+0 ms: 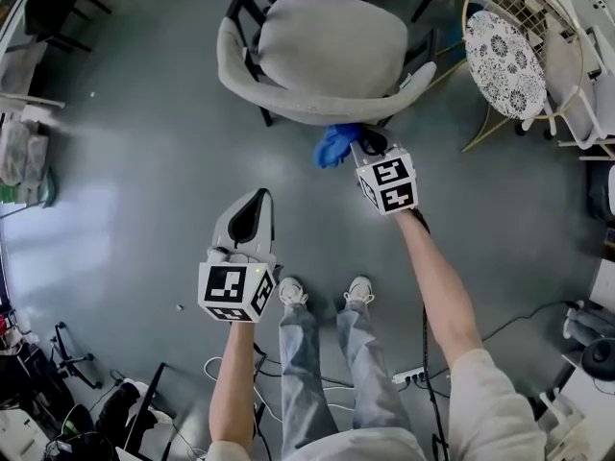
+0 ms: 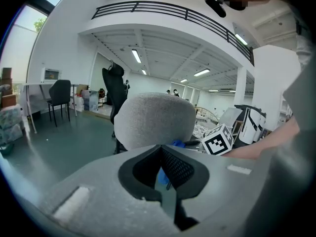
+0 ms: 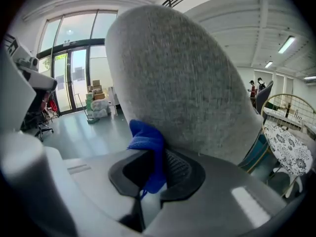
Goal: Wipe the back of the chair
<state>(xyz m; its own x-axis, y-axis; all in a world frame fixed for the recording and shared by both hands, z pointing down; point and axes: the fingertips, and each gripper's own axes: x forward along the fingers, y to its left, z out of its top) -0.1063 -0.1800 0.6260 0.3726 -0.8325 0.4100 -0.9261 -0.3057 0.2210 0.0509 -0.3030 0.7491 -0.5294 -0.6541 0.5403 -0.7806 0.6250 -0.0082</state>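
1. The right claw (image 3: 157, 154) is closed on a blue cloth (image 3: 148, 137). The cloth fills the space between the two jaws, and a thick fold of it stands up above them.
2. This fold touches the back of the grey chair (image 3: 182, 83), low on the outer side of the padded back.
3. In the head view, the right claw is at the curved rim of the chair back, and its marker cube points toward the person.
4. The left claw (image 2: 159, 149) has its jaws together at the tips and holds nothing.
5. It hangs over the grey floor (image 1: 144, 161), apart from the chair, with its tips pointing toward the chair back.
6. The chair stands in front of the person, with its back on the near side and its seat on the far side.
7. To the right of it stands a wire-frame chair (image 1: 567, 27) with a round patterned cushion (image 1: 504, 60).
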